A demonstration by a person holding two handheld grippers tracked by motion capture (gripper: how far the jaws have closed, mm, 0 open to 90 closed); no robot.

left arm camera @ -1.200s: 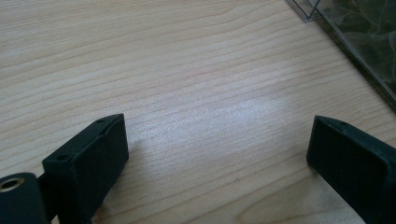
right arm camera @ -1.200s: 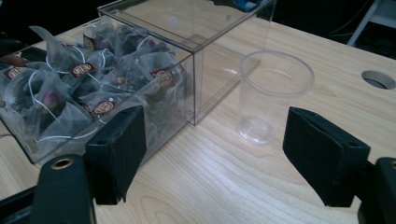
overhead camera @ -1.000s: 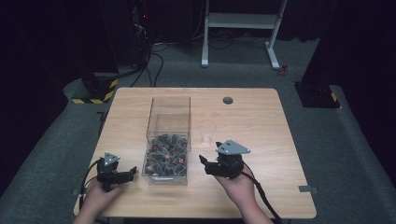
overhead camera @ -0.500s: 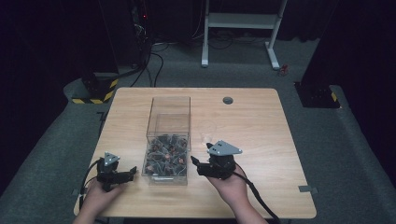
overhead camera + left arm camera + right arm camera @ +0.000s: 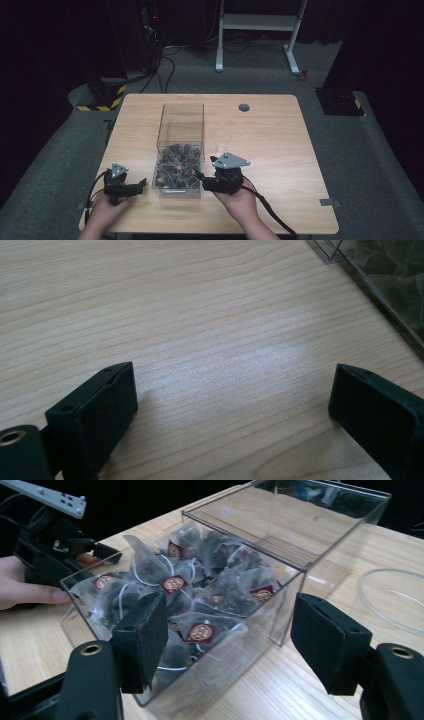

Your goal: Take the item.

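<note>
A clear plastic box [image 5: 181, 125] stands mid-table, its front half full of several tea bags [image 5: 176, 169]. My right gripper [image 5: 199, 177] is at the box's front right corner, pointing left at it. In the right gripper view the jaws [image 5: 232, 630] stand apart on either side of the box's near corner [image 5: 287, 605], with the tea bags [image 5: 200, 600] behind the wall. The jaws have just been closing a little, and the pads touch nothing. My left gripper [image 5: 140, 186] rests open on the table left of the box, with bare wood between its jaws [image 5: 235, 405].
A round hole [image 5: 244, 107] sits near the table's far edge. A clear round ring [image 5: 395, 600] lies on the wood right of the box. The box's corner [image 5: 380, 280] shows at the upper right in the left gripper view. Dark floor, cables and a white stand lie beyond.
My right gripper has moved left toward the box's front right corner. The left gripper and the box have stayed put.
</note>
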